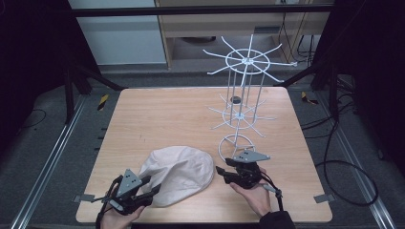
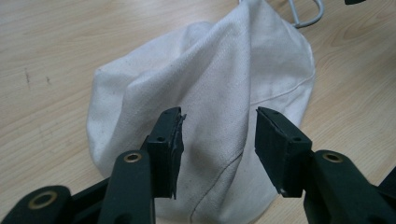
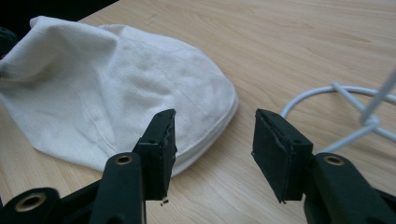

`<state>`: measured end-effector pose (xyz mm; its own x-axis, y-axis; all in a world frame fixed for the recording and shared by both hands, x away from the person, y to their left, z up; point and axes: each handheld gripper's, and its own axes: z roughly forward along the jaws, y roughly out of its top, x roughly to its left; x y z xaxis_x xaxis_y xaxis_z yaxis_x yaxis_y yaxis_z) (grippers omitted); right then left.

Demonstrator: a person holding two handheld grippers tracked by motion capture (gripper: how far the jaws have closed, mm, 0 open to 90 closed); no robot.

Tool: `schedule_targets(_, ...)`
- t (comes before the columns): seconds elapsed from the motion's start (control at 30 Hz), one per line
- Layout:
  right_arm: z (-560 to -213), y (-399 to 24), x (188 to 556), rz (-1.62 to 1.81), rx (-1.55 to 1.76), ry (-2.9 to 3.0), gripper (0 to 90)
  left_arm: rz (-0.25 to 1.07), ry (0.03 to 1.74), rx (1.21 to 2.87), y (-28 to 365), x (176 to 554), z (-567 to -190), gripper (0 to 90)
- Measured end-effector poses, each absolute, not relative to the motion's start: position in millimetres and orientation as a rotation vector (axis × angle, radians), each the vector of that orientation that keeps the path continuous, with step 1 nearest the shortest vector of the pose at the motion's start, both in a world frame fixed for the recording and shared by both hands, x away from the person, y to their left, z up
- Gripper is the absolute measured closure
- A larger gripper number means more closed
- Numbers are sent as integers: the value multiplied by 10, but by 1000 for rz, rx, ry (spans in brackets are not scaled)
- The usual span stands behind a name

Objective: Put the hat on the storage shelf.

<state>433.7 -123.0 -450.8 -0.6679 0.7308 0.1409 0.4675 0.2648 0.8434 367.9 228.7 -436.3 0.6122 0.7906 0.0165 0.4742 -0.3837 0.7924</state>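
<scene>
Clearly the white cap [image 1: 179,172] was the thing to handle: it lay flat on the near part of the worktop [image 1: 157,112], brim edge toward my right, crown a little rumpled and raised on the left side. My left tool [image 1: 152,186] sat at its near-left edge with the jaws spread wide and nothing between them; in the left gripper view the cloth [image 2: 205,107] ran up the gap between the two pads [image 2: 170,140], apparently under them rather than pinched. My right tool [image 1: 219,171] was just beside the cap's right rim, jaws equally wide apart and empty, with the brim edge [image 3: 140,100] in front of its left pad. Behind it stood the white wire rack [image 1: 244,90], its base ring [image 1: 236,143] near the cap and close by the right tool. I judged the step in hand to be taking hold of the cap from both sides, probably to hang it on a rack arm. To do it well I thought each tool should lower onto a raised fold or the stitched rim, close on a single edge, not scrape the wood, and the right should stay off the base ring.
</scene>
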Motion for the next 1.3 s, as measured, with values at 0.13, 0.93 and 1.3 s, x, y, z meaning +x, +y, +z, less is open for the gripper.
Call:
schedule_targets(0.13,-4573,-1127,4391,1334,1107,2271,464,507,1004,2070,2275,3713,-4422,557)
schedule_targets(0.93,-4877,-790,4601,1252,1085,2321,555,484,1067,2059,2334,3826,-4483,843)
schedule_targets(1.3,-4860,-783,4570,1191,1089,2339,865,505,1088,2038,2367,3861,-4469,853)
